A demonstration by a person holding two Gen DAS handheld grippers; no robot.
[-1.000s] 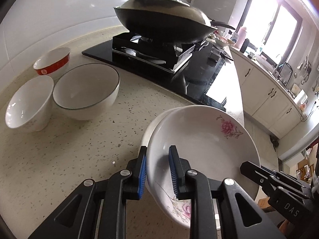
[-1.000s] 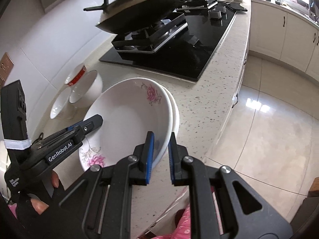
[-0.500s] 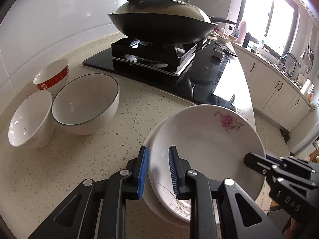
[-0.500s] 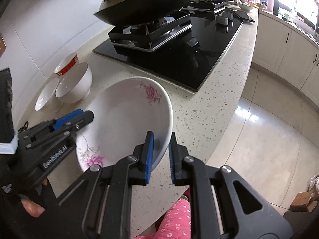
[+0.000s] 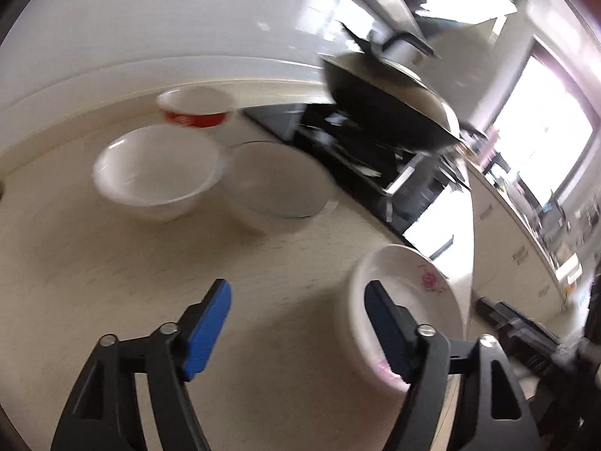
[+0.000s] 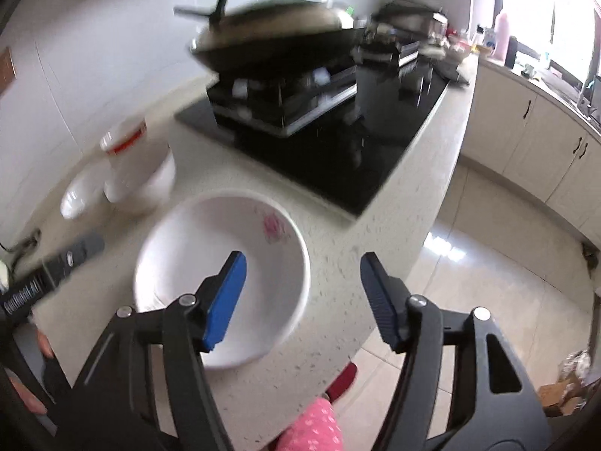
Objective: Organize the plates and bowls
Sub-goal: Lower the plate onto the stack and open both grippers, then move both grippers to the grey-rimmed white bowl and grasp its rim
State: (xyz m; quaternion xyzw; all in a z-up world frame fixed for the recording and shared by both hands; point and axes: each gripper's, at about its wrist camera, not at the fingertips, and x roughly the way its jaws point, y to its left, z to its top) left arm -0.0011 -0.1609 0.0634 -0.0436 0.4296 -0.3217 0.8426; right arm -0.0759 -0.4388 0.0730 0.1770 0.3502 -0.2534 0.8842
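Through my left wrist camera, my left gripper [image 5: 296, 312] has just been spreading, nothing between its pads, the white floral porcelain plate [image 5: 409, 300] behind its right finger on the speckled cream countertop [image 5: 112, 263]. Through my right, my right gripper [image 6: 302, 285] has likewise just been spreading, the plate's near rim below and clear of the pads.

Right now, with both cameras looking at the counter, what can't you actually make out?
- Left wrist view: the near rim of the flowered plate is hidden by a finger of the left gripper.
- Left wrist view: the print on the red-banded bowl is blurred.
- Right wrist view: any dish under the flowered plate is hidden.
- Right wrist view: the small white bowl is partly behind the bigger bowl.
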